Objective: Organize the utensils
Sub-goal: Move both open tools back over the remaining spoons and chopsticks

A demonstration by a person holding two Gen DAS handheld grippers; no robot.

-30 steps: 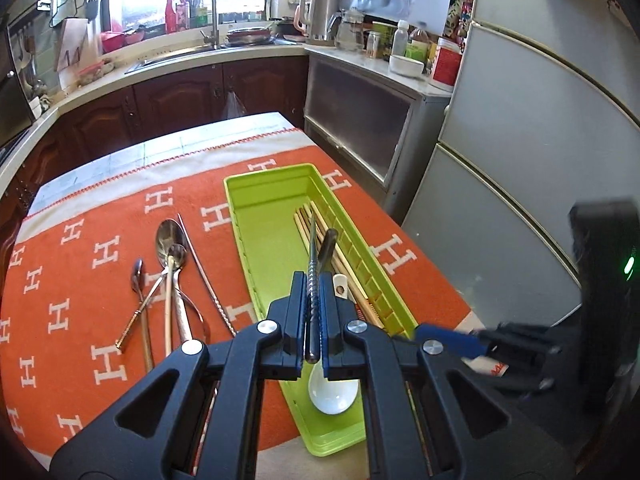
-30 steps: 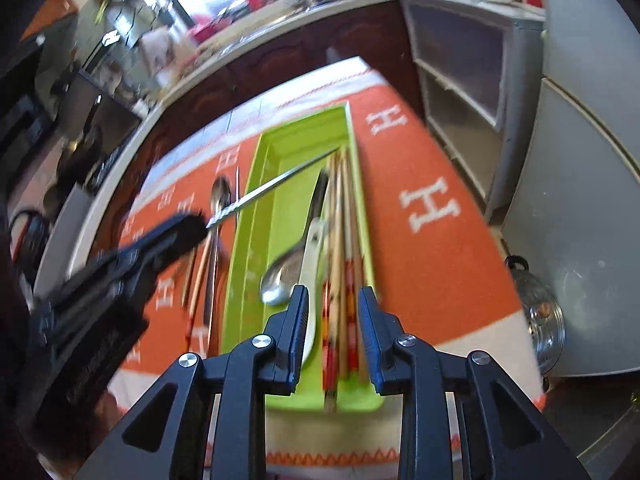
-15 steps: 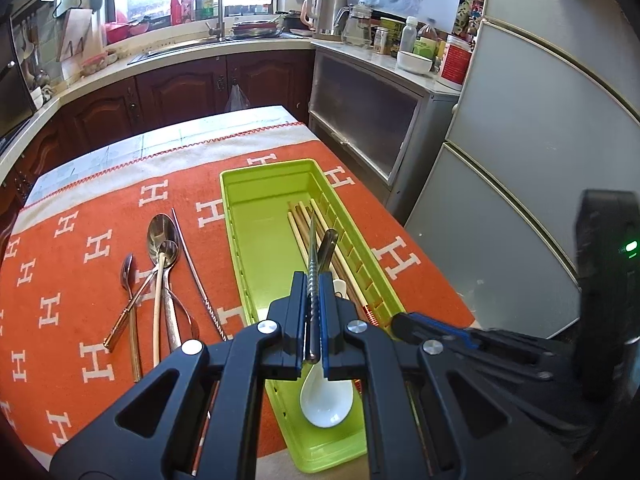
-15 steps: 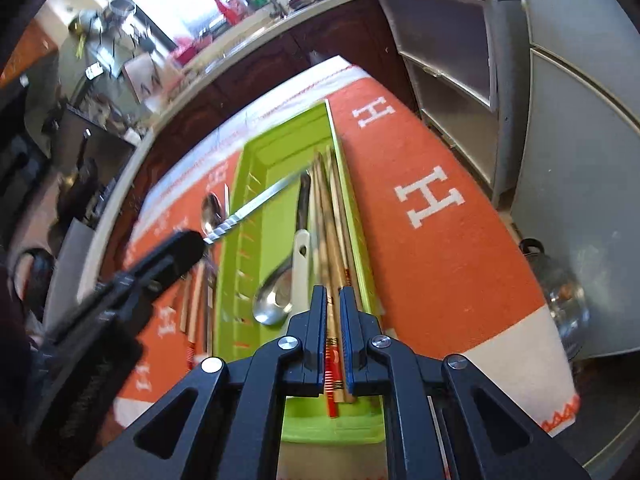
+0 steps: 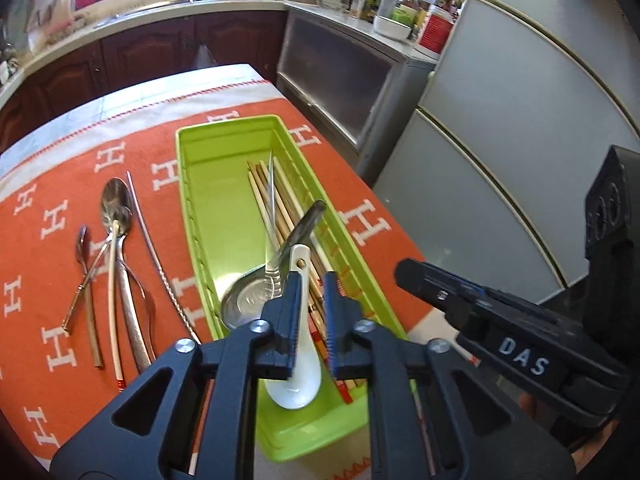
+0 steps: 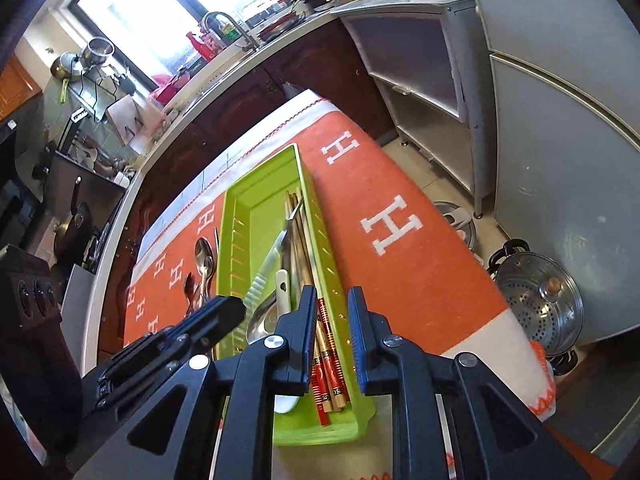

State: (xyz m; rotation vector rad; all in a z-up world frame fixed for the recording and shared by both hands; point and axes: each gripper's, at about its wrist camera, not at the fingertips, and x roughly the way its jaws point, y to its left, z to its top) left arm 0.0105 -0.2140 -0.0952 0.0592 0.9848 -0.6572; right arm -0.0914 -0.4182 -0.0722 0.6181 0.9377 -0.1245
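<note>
A lime green tray (image 5: pixel 224 130) lies lengthwise on the orange cloth. It holds wooden chopsticks (image 5: pixel 260 188), a white ceramic spoon (image 5: pixel 296 384) and a steel ladle (image 5: pixel 248 300). A thin metal rod (image 5: pixel 271 192) lies loose across the chopsticks. My left gripper (image 5: pixel 310 308) hovers over the tray's near half, its jaws opening with nothing pressed between them. My right gripper (image 6: pixel 330 312) hangs over the chopsticks' red-banded near ends (image 6: pixel 328 360), its jaws opening a little; the ends show below the gap, ungripped. It enters the left wrist view as the right gripper (image 5: pixel 404 276).
Left of the tray on the cloth lie several steel spoons (image 5: pixel 116 200) and a second thin rod (image 5: pixel 148 240). A grey fridge (image 5: pixel 520 140) stands close on the right. A steamer pot (image 6: pixel 536 300) sits on the floor by the table's corner.
The left jaws parted and released the metal rod, which now rests in the tray. The right jaws closed over the chopstick ends, then parted slightly, and that gripper rolled.
</note>
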